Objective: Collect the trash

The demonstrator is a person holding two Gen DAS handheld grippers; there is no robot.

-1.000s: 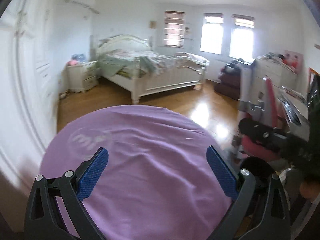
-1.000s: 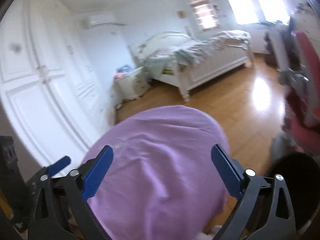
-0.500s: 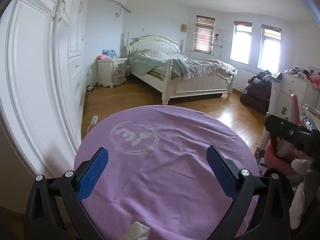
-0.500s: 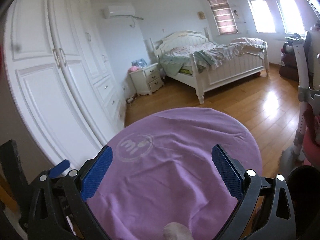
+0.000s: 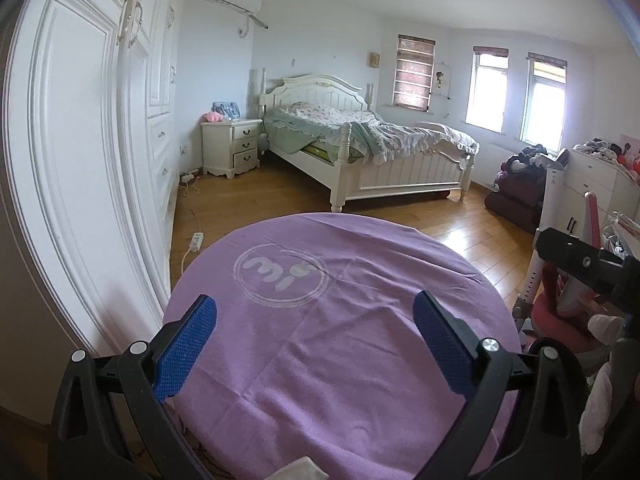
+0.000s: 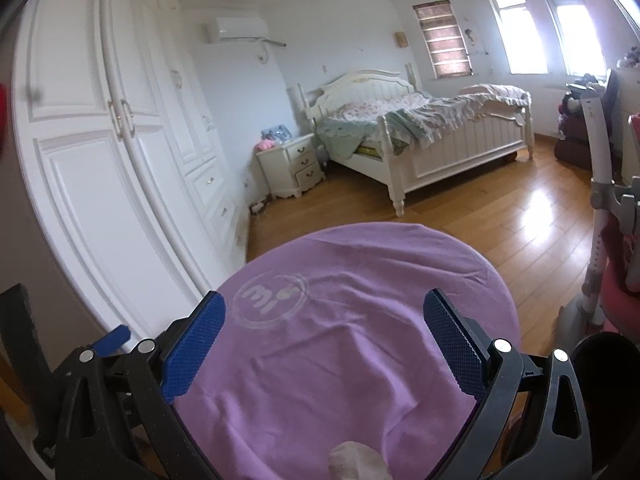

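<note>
- The left gripper [image 5: 316,344] is held level, pointing forward, its jaws spread wide apart with nothing between the blue pads [image 5: 186,346].
- The right gripper [image 6: 324,344] is likewise spread wide and empty, its blue pads [image 6: 454,346] facing each other.
- In the left wrist view, the right gripper's black body [image 5: 580,264] shows at the right edge, close beside the left.

White wad [image 6: 358,462] — cut off below.
</note>
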